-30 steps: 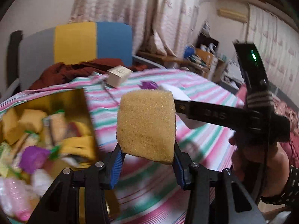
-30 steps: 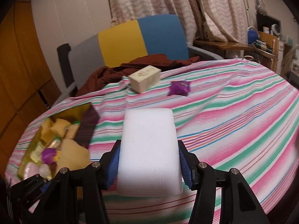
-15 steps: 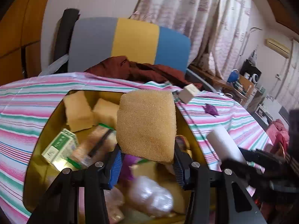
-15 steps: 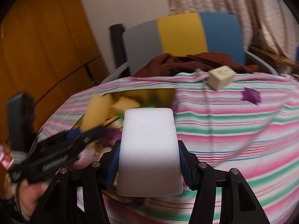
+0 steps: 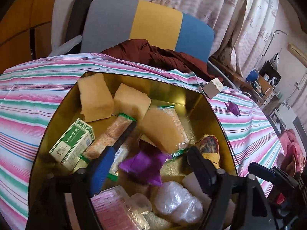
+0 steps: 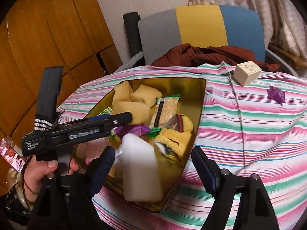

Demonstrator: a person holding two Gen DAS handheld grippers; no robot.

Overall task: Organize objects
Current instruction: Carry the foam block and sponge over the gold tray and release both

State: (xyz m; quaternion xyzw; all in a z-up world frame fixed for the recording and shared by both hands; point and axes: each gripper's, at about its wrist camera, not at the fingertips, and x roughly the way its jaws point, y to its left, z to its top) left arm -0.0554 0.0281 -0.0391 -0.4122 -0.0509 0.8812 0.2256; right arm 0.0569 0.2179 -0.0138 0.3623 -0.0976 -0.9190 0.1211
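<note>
A gold tin [image 5: 216, 115] [image 6: 201, 99] sits on the striped table, filled with sponges, snack packs and wrappers. My left gripper [image 5: 147, 170] is open above it; the tan sponge [image 5: 163, 130] it held lies blurred inside the tin, free of the fingers. My right gripper [image 6: 153, 164] is open over the tin's near corner; the white sponge [image 6: 140, 168] is blurred between its spread fingers, touching neither. The left gripper also shows in the right wrist view [image 6: 122, 117], over the tin.
A small beige box [image 6: 247, 72] [image 5: 213, 88] and a purple wrapper [image 6: 276, 94] [image 5: 233, 108] lie on the striped cloth [image 6: 249, 134] right of the tin. A grey-yellow-blue chair [image 6: 201, 25] with a brown garment [image 6: 211, 55] stands behind the table.
Both grippers moved over the tin and opened. The tan sponge dropped from the left gripper into the tin, and the white sponge left the right gripper's hold.
</note>
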